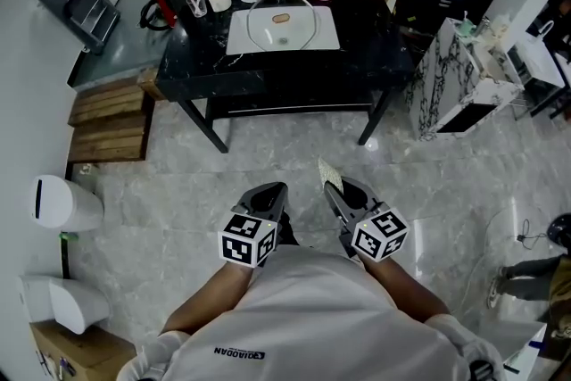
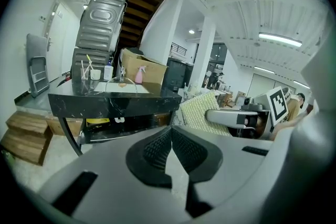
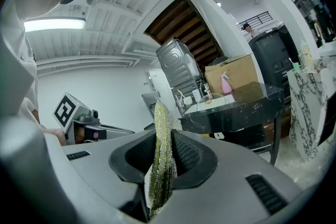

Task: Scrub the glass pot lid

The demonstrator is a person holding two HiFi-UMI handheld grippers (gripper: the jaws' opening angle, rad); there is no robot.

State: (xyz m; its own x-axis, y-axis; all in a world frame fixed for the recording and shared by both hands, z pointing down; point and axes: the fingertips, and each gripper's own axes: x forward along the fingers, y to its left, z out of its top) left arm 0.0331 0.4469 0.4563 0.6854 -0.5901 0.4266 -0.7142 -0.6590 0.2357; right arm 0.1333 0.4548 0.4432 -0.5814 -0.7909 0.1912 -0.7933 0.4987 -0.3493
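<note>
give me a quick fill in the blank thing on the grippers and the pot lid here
1. Of the left gripper and the right gripper, the scouring pad is clamped in the ___ one.
2. The left gripper's jaws are together and hold ___.
3. The glass pot lid lies on a white mat on the ___ table, out of reach of both grippers.

Missing words: right; nothing; black

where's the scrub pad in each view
Head view: scrub pad at lower centre, sticking out of the right gripper.
Left gripper view: scrub pad right of centre.
Right gripper view: scrub pad at bottom centre, clamped edge-on between the jaws.
Shared landmark: the black table, beyond the pad in every view.
</note>
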